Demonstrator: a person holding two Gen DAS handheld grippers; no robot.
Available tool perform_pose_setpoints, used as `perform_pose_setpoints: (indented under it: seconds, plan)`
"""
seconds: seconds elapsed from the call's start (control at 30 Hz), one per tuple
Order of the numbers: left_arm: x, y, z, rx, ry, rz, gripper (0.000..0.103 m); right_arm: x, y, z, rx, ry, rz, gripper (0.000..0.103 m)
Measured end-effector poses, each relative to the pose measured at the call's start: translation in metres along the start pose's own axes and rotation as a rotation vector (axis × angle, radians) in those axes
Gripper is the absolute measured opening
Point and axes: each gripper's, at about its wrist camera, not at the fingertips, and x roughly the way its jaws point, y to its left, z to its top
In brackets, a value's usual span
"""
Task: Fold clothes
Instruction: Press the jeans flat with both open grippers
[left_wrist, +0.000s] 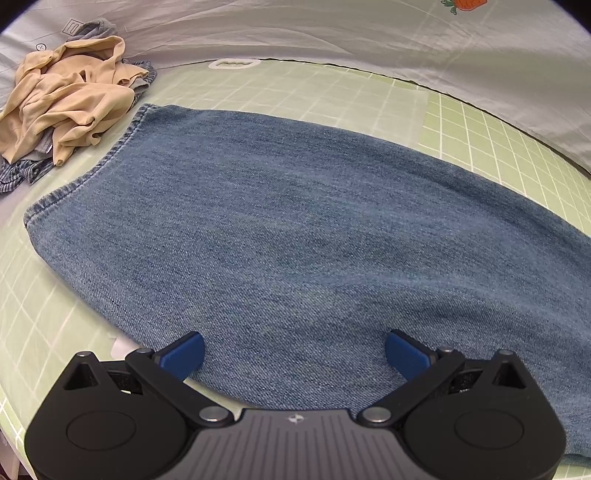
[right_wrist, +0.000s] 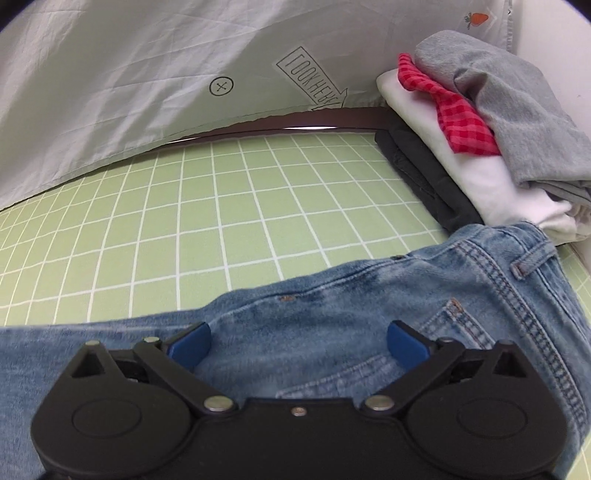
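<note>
Over the jeans (left_wrist: 295, 229), both tools spread wide and holding nothing.

Left gripper (left_wrist: 294, 352): blue pads (left_wrist: 183, 354) well apart, hovering above the near edge of the denim leg; whether touching the cloth, cannot tell. Denim laid flat on the green grid mat (left_wrist: 480, 133), hemmed end (left_wrist: 92, 170) off to the far left. Just beyond that hem, a crumpled heap of beige clothes (left_wrist: 70, 99), with a bit of blue checked fabric (left_wrist: 22, 175) and grey cloth poking out beneath it. Farther still, behind the mat, a pale grey sheet (left_wrist: 332, 33) with a carrot print (left_wrist: 467, 4) near the top edge.

Right gripper (right_wrist: 299, 347): blue pads (right_wrist: 406, 349) likewise parted, poised over the waist end of the jeans (right_wrist: 369, 295), near the back pocket stitching (right_wrist: 458, 321) and a belt loop (right_wrist: 532, 264). Beyond the denim, bare green grid mat (right_wrist: 184, 206). Just past the waistband to the right, a folded stack: dark garment (right_wrist: 421, 173) at the bottom, white one (right_wrist: 480, 177) above, a red checked cloth (right_wrist: 454, 114) on that, and a grey garment (right_wrist: 517, 110) on top. Behind everything, the grey sheet (right_wrist: 110, 74) with a printed arrow label (right_wrist: 314, 83) and a circled cross (right_wrist: 221, 86).
</note>
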Motion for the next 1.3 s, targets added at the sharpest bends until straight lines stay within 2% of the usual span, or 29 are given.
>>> perform_pose_setpoints:
  seconds: [0.2,0.37,0.53,0.63,0.73,0.83,0.9,1.07,1.3]
  plan:
    - [-0.001,-0.001,-0.004,0.006,-0.024,-0.004,0.103,-0.059,0.017,-0.056,-0.062,-0.009,0.103,0.103]
    - [-0.004,0.002,-0.011,0.031,-0.050,-0.028,0.103,-0.090,0.031,-0.104,-0.088,0.032,0.096,0.103]
    - [-0.011,0.018,-0.018,0.049,-0.062,-0.095,0.103,-0.111,0.036,-0.118,-0.121,0.035,0.072,0.103]
    - [-0.015,0.041,-0.021,0.017,-0.066,-0.113,0.103,-0.119,0.040,-0.124,-0.089,0.060,0.052,0.103]
    - [-0.019,0.070,-0.020,-0.029,-0.075,-0.097,0.103,-0.124,0.050,-0.129,-0.074,0.085,0.009,0.103]
    - [-0.021,0.106,-0.018,-0.089,-0.090,-0.076,0.103,-0.138,0.070,-0.133,-0.109,0.048,-0.087,0.103]
    - [-0.022,0.127,-0.016,-0.122,-0.097,-0.059,0.103,-0.147,0.085,-0.134,-0.121,0.023,-0.112,0.103]
    - [-0.016,0.178,-0.008,-0.192,-0.092,-0.028,0.103,-0.160,0.125,-0.138,-0.129,0.007,-0.082,0.103]
    - [0.000,0.216,0.010,-0.181,-0.089,-0.054,0.103,-0.170,0.188,-0.151,-0.192,0.020,-0.059,0.103]
